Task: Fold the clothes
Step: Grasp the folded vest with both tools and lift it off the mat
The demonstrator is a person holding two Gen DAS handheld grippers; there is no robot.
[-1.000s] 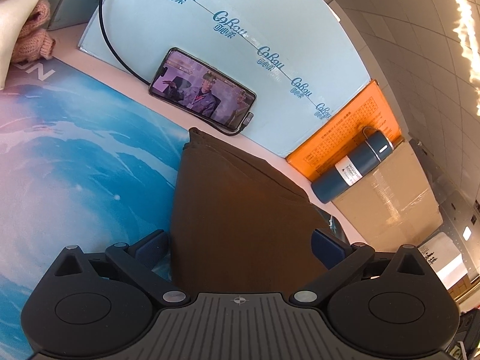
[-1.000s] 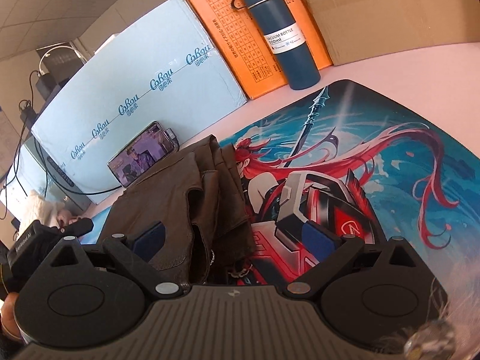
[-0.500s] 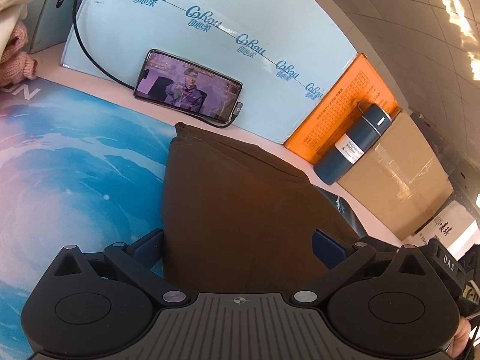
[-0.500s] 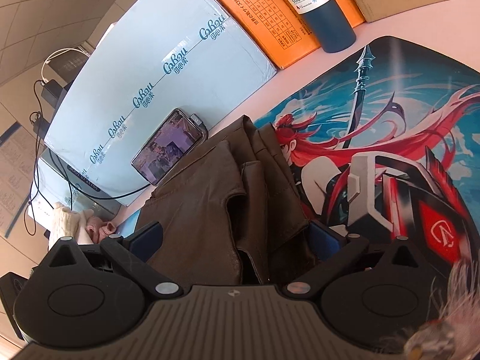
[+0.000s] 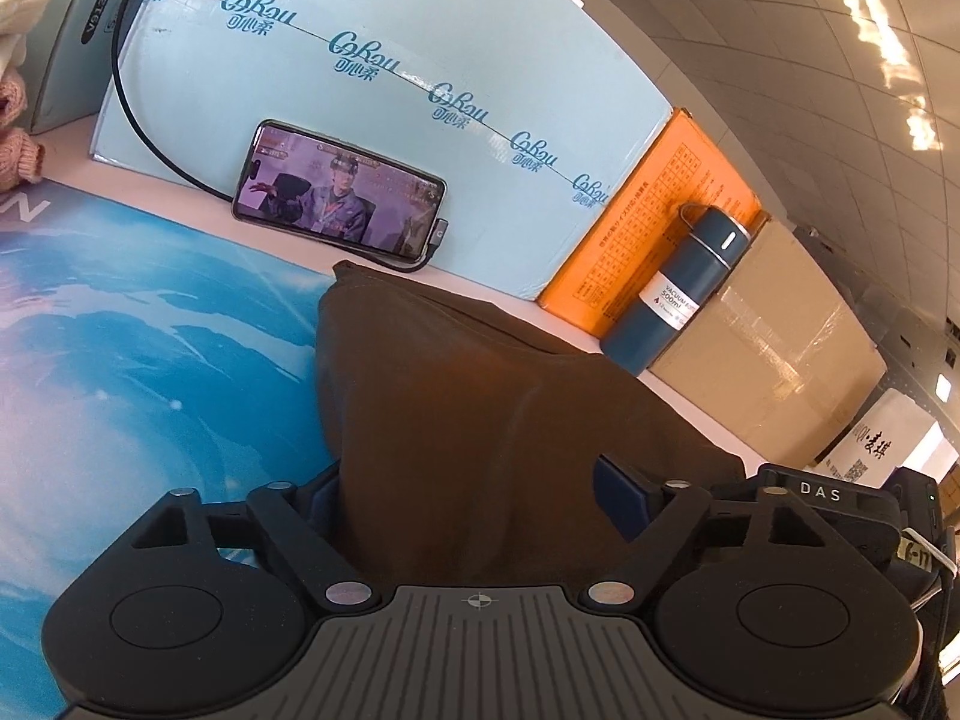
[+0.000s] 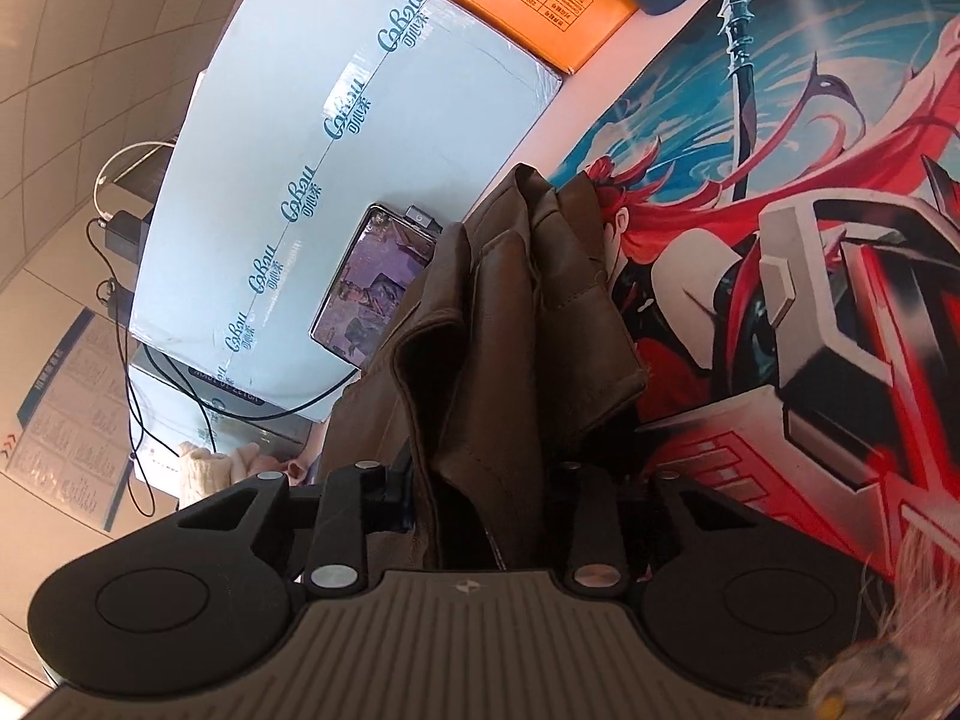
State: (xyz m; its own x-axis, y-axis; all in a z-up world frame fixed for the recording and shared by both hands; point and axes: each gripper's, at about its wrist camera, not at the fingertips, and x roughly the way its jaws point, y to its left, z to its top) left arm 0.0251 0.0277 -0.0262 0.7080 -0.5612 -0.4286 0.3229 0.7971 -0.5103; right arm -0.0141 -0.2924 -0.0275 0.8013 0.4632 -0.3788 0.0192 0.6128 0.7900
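Observation:
A brown garment (image 5: 456, 396) lies on the printed desk mat (image 5: 120, 348) and fills the space between the fingers of my left gripper (image 5: 474, 498), whose blue pads stand wide apart around the cloth. In the right wrist view the same garment (image 6: 498, 324) shows bunched folds and stitched edges. My right gripper (image 6: 486, 480) has its jaws closed in on a bunch of this cloth, and the fingertips are hidden in the folds. The right gripper's body (image 5: 840, 504) shows at the left view's right edge.
A phone (image 5: 339, 198) playing video leans on a light blue box (image 5: 384, 60), with a cable. An orange box (image 5: 654, 210), a blue vacuum bottle (image 5: 678, 294) and a cardboard box (image 5: 768, 348) stand behind. Pink and white knitwear (image 5: 15, 144) lies at far left.
My right gripper's jaws have closed onto the brown cloth and the gripper has tilted left. My left gripper has shifted right, its pads still apart; the right gripper's body has come into its view.

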